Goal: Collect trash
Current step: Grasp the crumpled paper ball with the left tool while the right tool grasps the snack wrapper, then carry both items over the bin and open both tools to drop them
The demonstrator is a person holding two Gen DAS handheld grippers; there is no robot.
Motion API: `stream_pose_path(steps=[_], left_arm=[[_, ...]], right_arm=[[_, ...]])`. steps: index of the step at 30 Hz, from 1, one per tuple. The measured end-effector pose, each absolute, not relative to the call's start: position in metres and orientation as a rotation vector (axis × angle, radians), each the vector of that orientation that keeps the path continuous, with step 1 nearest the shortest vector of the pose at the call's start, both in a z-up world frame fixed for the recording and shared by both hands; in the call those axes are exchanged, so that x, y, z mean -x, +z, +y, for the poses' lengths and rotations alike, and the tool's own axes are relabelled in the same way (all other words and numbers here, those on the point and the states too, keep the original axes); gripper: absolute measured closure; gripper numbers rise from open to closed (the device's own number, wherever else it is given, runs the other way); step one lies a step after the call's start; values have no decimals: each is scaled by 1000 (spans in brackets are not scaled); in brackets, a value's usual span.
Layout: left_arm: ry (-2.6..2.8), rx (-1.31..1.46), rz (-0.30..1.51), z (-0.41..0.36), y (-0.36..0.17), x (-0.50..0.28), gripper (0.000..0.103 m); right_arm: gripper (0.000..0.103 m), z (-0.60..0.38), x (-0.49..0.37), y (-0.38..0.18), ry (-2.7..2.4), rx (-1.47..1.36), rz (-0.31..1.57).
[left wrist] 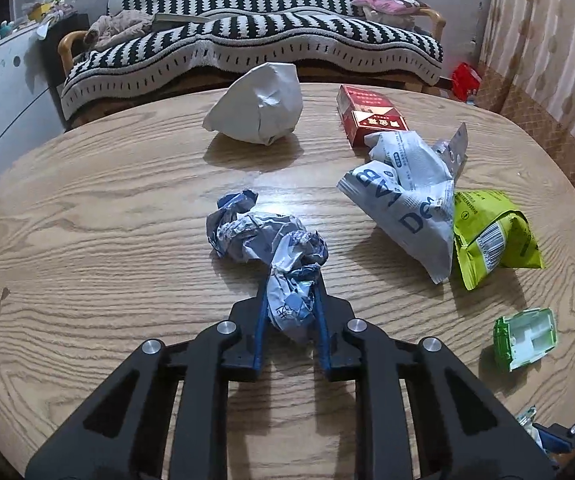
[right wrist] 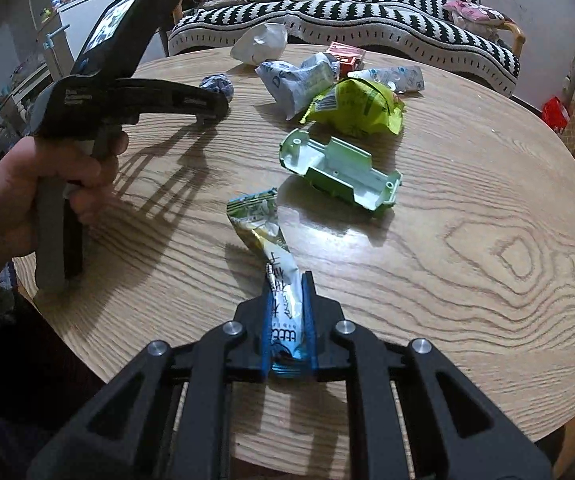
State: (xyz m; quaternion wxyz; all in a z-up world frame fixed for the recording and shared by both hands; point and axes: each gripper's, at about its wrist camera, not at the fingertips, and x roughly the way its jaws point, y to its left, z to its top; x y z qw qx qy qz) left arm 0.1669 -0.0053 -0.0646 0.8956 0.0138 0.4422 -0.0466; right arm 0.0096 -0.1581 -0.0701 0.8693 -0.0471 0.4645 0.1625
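Note:
My left gripper [left wrist: 292, 280] is shut on the near end of a crumpled blue-and-white wrapper [left wrist: 263, 236] that lies on the round wooden table [left wrist: 87, 240]. My right gripper [right wrist: 289, 280] is shut on the end of a long green-and-blue snack wrapper [right wrist: 263, 228] that lies flat on the table [right wrist: 487, 240]. The left gripper [right wrist: 207, 108] also shows in the right wrist view, held in a hand, with the crumpled wrapper [right wrist: 217, 84] at its tip.
More trash lies on the table: a white paper ball [left wrist: 259, 108], a red cigarette box [left wrist: 367, 114], a white-and-blue bag [left wrist: 411, 196], a yellow-green packet [left wrist: 491, 232], a green plastic shell [right wrist: 339, 168]. A striped sofa [left wrist: 247, 40] stands behind the table.

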Motion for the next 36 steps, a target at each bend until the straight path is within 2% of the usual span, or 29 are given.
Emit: stream_pose_path(steps=[7, 13, 28, 36], left_arm=[[-105, -76, 838, -24, -40, -150, 84], [-223, -94, 792, -68, -21, -132, 84], [-687, -260, 740, -278, 2, -10, 84], [-1006, -310, 749, -402, -25, 59, 84]], right_arm=[[89, -200, -4, -49, 278, 7, 909], [89, -293, 13, -39, 90, -124, 873], [89, -539, 149, -34, -430, -439, 790], [89, -629, 229, -70, -667, -544, 818]])
